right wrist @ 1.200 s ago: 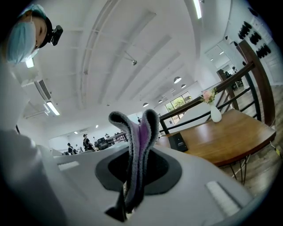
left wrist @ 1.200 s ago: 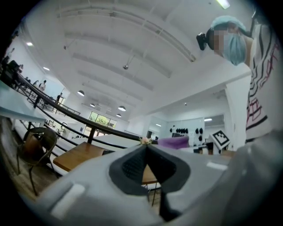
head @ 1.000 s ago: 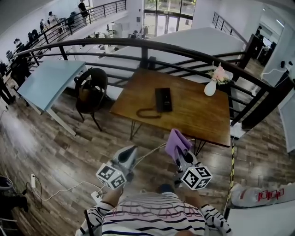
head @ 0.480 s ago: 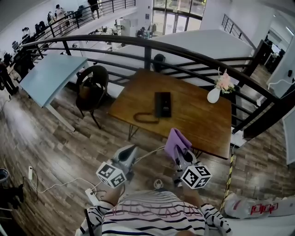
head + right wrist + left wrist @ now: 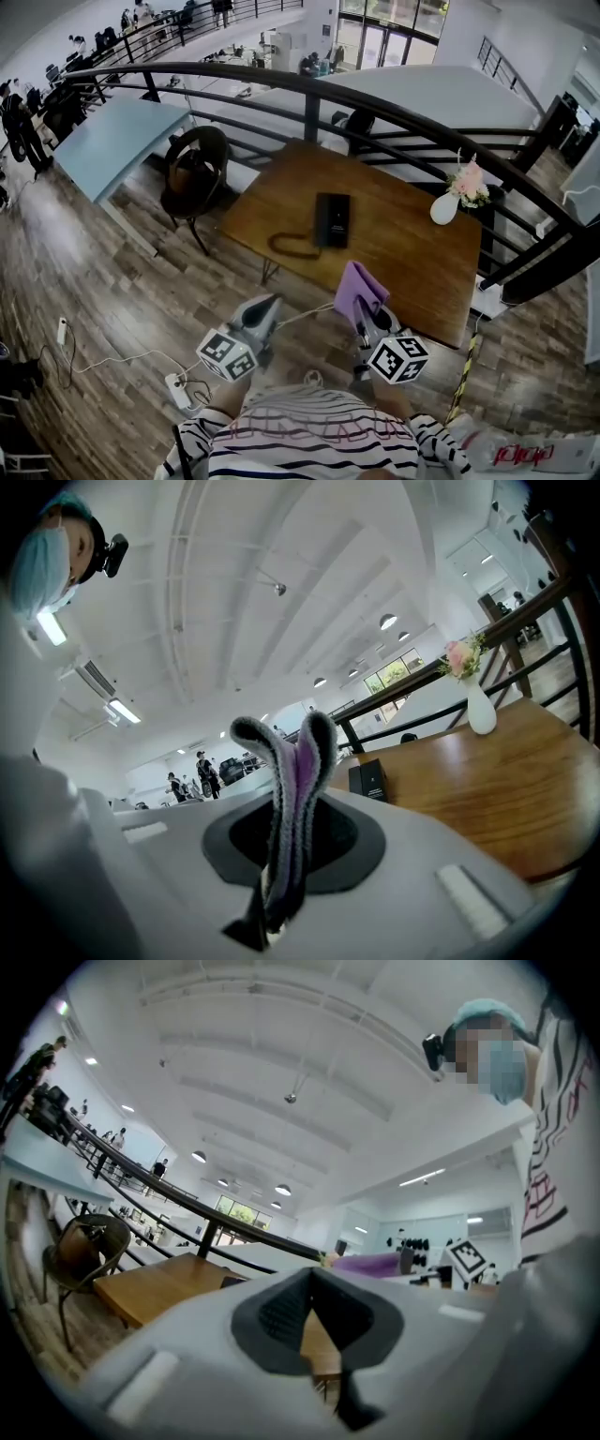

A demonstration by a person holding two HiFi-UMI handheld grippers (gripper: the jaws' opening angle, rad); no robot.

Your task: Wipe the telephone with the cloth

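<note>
The black telephone (image 5: 332,220) lies flat in the middle of the wooden table (image 5: 403,262), its coiled cord (image 5: 289,246) looping off its near-left end. My right gripper (image 5: 361,309) is shut on a folded purple cloth (image 5: 359,286), held short of the table's near edge. In the right gripper view the cloth (image 5: 302,771) stands up between the jaws (image 5: 300,752), with the telephone (image 5: 372,778) beyond it. My left gripper (image 5: 272,303) hangs beside it, shut and holding nothing (image 5: 312,1274). Both are well short of the telephone.
A white vase with pink flowers (image 5: 448,206) stands at the table's far right. A dark railing (image 5: 309,94) runs behind the table. A dark chair (image 5: 192,173) and a pale blue table (image 5: 112,141) are to the left. A power strip and cable (image 5: 176,384) lie on the floor.
The view has moved in toward the wooden table, which now sits lower and nearer. Both grippers keep the same pose, the cloth still in the right one.
</note>
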